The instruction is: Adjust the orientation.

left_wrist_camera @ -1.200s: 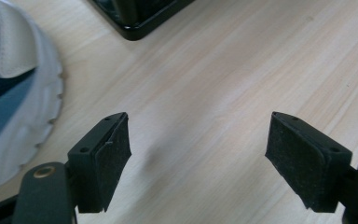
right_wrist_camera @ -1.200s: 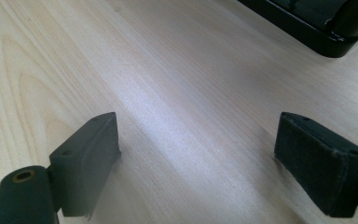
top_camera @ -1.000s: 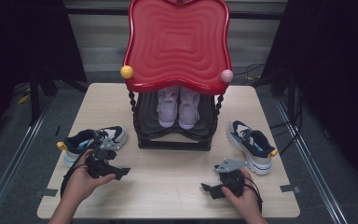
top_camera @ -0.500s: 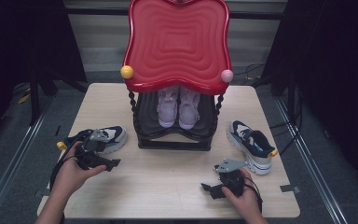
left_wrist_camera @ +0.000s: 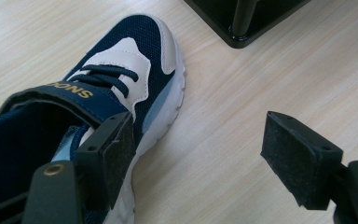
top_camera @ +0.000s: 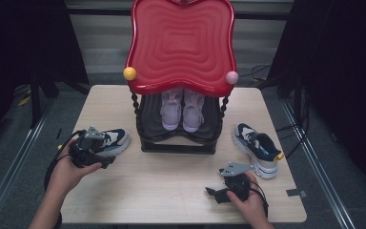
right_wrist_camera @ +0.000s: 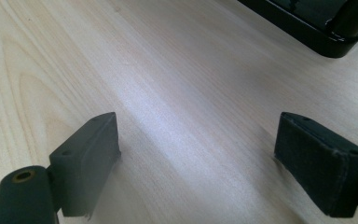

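Left gripper point(top_camera: 106, 160): mine, jaws wide and just easing inward, one pad at the white sole edge of the navy mesh sneaker point(left_wrist_camera: 98, 107), not clamped. Sneaker lies on the pale wooden tabletop point(top_camera: 171, 176), left of the black shoe rack point(top_camera: 178, 143). Right gripper point(top_camera: 214, 194): jaws wide, empty, over bare wood. Dark curtains point(top_camera: 343, 71) surround the table.

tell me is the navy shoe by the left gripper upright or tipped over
Upright. The navy shoe rests sole-down on the table, laces and strap facing up, beside the open left gripper.
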